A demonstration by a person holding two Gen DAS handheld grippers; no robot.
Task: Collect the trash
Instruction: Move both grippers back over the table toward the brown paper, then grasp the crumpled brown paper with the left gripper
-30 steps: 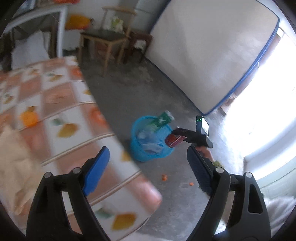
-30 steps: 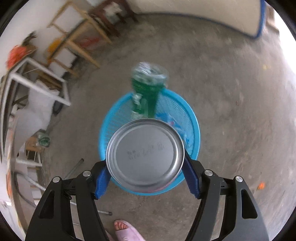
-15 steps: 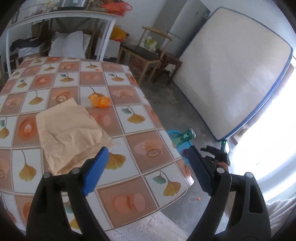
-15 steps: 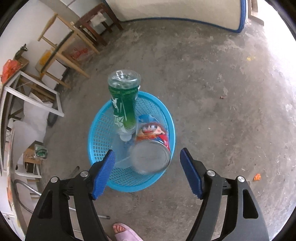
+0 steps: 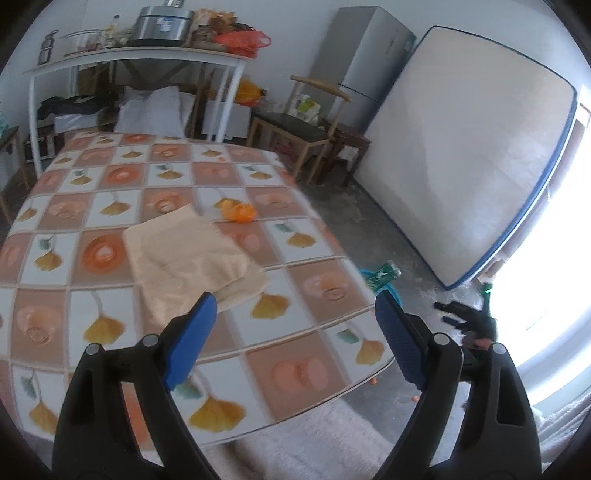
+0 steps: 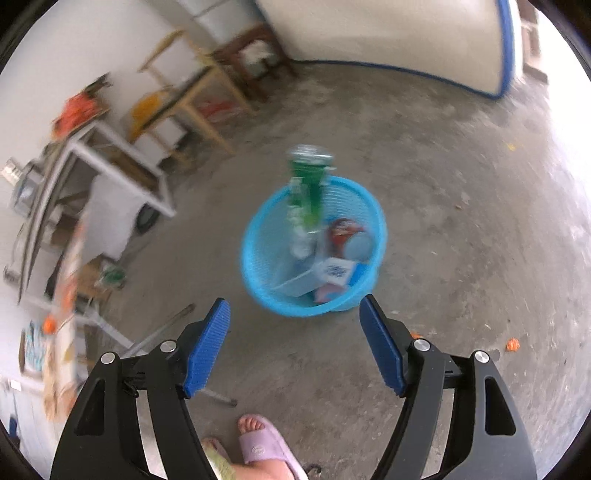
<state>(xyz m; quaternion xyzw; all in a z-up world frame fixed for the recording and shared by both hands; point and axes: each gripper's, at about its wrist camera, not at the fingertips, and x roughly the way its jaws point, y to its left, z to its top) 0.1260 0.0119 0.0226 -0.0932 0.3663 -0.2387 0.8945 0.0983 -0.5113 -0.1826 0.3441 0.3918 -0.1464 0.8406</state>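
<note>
- Left gripper [image 5: 291,328]: jaws spread wide, nothing between the blue pads; it hangs over the near edge of the table [image 5: 317,347], angled down at the patterned top
- Table carries a checked cloth with orange rings and yellow leaves; a crumpled beige paper bag [image 5: 192,258] lies near its middle, a scrap of orange peel [image 5: 240,213] just beyond the bag, apart from it
- Right gripper [image 6: 295,341]: jaws opening, nothing between them; it points down at the concrete floor [image 6: 461,258], with the basket just past the fingertips
- Blue basket [image 6: 258,273] stands on the floor, well apart from the mattress [image 6: 388,33] leaning on the wall
- In the basket: a green bottle [image 6: 308,184] propped neck-down with its base above the rim, a red can [image 6: 349,238] on its side against the right wall, a white carton [image 6: 332,271] lower down; this view is smeared, so the smaller pieces cannot be told
- From the left wrist view only the bottle's end and a sliver of basket rim show past the table corner
- Small orange bits [image 6: 512,345] lie on the floor right of the basket
- A foot in a pink slipper [image 6: 264,445] shows at the bottom edge, between the right gripper's arms
</note>
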